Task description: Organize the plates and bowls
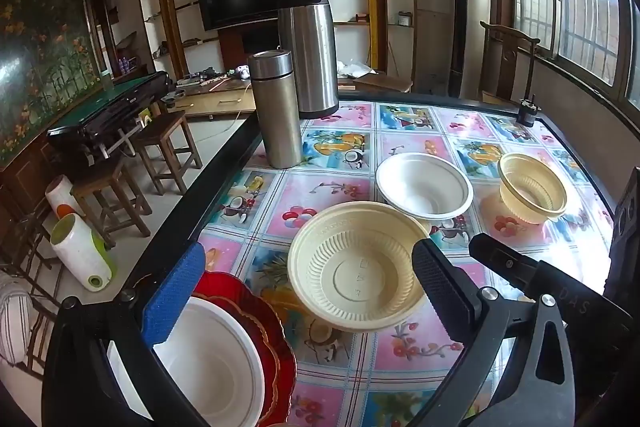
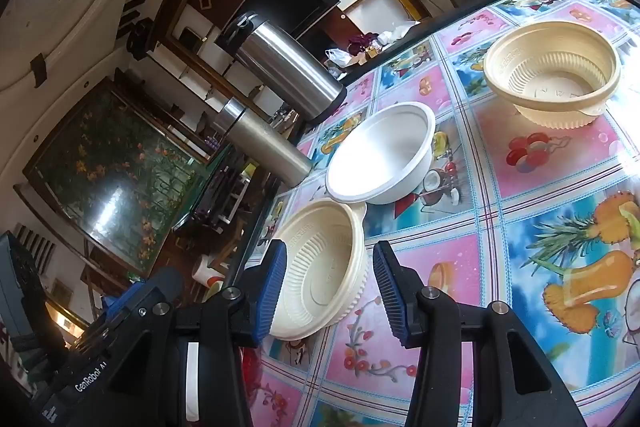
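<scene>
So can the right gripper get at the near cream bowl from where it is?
Probably yes: the right gripper is open with the near cream bowl's rim already between its fingers, nothing blocking.

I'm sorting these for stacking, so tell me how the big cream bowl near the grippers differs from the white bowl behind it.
The cream bowl has ribbed inner walls and a stamped base; the white bowl is smooth and plain inside. The cream bowl looks wider across its rim. The right gripper, open, straddles the cream bowl's wall, while nothing grips the white bowl. Both stand upright and empty on the table, rims apparently touching.
</scene>
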A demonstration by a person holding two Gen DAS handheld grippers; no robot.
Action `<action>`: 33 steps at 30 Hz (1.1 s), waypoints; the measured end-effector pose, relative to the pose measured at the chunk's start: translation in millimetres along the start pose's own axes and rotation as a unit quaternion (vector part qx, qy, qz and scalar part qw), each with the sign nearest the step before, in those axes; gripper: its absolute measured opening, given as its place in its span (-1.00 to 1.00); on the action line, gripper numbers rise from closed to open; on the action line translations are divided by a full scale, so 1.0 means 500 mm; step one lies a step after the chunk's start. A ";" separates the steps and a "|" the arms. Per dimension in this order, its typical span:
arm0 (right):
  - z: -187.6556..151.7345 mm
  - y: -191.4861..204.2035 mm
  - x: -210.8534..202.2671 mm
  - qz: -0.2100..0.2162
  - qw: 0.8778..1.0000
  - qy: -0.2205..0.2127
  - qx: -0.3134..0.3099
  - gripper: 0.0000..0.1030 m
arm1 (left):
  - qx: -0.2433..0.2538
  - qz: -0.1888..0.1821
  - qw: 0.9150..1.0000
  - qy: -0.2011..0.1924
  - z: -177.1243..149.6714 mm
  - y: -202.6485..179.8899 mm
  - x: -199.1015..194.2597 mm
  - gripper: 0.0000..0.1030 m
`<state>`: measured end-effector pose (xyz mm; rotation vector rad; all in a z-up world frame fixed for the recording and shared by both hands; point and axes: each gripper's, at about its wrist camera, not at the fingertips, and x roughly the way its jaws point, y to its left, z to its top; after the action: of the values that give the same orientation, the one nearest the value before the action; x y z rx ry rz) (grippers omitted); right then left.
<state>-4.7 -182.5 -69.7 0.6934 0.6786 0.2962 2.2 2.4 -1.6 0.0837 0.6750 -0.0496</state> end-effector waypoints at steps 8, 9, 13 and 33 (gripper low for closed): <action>-0.001 0.002 -0.001 -0.001 1.000 -0.001 -0.001 -0.07 | -0.004 0.012 1.000 0.002 -0.004 0.005 0.008 1.00; 0.001 -0.004 0.000 0.001 1.000 0.002 0.002 -0.07 | -0.005 0.012 1.000 0.003 -0.004 0.007 0.009 1.00; 0.000 -0.003 0.001 0.001 1.000 0.001 0.002 -0.07 | -0.007 0.012 1.000 0.011 -0.005 0.012 0.017 1.00; 0.001 0.000 0.008 -0.004 1.000 0.000 -0.001 -0.07 | 0.022 -0.029 0.999 0.025 -0.052 -0.036 0.023 1.00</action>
<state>-1.2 -180.9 -71.3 0.6893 0.6805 0.2902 -6.1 -13.6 -30.1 0.1072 0.7263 -0.1180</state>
